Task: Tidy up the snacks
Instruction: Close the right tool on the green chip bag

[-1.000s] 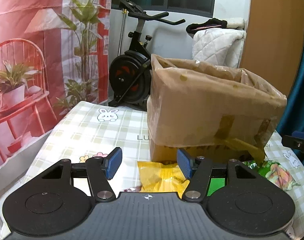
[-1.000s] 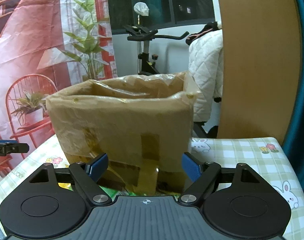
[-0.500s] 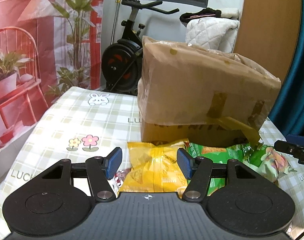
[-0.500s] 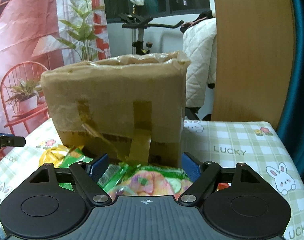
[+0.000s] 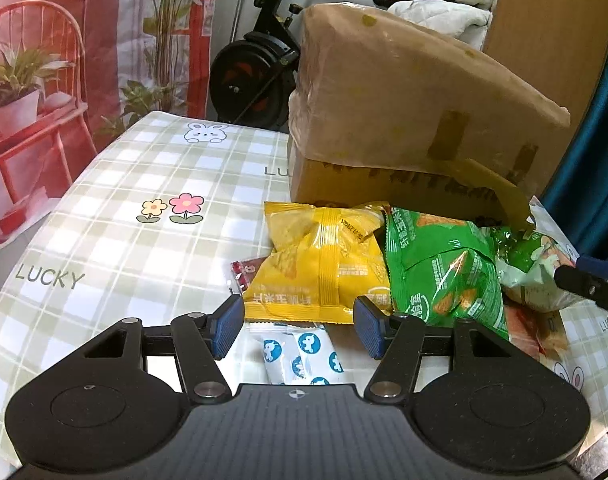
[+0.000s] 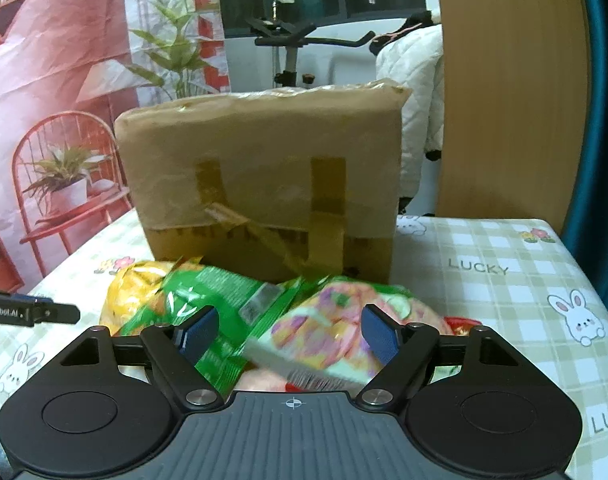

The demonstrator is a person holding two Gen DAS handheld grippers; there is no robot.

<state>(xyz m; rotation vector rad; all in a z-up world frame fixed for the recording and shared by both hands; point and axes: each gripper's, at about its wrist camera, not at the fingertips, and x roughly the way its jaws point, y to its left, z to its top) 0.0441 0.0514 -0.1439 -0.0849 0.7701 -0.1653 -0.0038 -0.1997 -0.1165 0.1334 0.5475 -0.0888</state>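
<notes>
A pile of snack bags lies on the checked tablecloth in front of a taped cardboard box [image 5: 403, 104], which also shows in the right wrist view [image 6: 264, 168]. My left gripper [image 5: 298, 326] is open, with a yellow bag [image 5: 319, 264] just beyond its fingertips and a white-and-blue packet [image 5: 300, 354] between its jaws. A green bag [image 5: 443, 272] lies to the right of the yellow one. My right gripper [image 6: 290, 334] is open over a pale pink-and-green bag [image 6: 327, 320], beside the green bag [image 6: 224, 300] and the yellow bag [image 6: 132, 300].
A small dark red packet [image 5: 244, 268] pokes out left of the yellow bag. Red packets [image 6: 459, 324] lie at the pile's right. The tablecloth [image 5: 144, 216] stretches bare to the left. An exercise bike [image 5: 260, 64] and a red chair backdrop stand beyond the table.
Both grippers have tilted down and moved closer to the table. The snack pile, earlier mostly hidden below, now fills the space at the fingertips. Both stay open.
</notes>
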